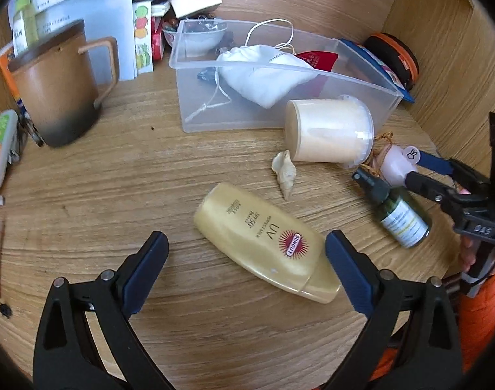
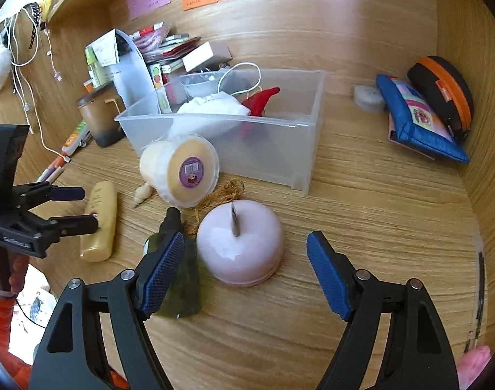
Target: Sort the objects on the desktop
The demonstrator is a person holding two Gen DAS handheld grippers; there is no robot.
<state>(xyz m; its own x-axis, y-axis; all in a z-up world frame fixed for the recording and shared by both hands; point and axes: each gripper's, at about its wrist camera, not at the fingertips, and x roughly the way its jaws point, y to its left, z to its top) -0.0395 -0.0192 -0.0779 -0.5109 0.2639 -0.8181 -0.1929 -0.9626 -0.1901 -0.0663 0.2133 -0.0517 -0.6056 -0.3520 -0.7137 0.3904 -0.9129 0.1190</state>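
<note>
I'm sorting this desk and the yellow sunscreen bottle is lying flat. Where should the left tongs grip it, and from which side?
Grip the sunscreen bottle across its flat body, mid-length, coming down from above. It lies flat and slanted on the desk, so the open left tongs would likely need turning until the fingers face its long edges.

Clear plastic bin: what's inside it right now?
The clear bin holds a white drawstring pouch, a red fabric piece and a small dark item. Anything beneath the pouch is hidden.

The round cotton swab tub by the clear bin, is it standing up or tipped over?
Tipped over. The cotton swab tub lies on its side on the desk beside the clear bin, its labelled round end facing the right wrist camera.
</note>
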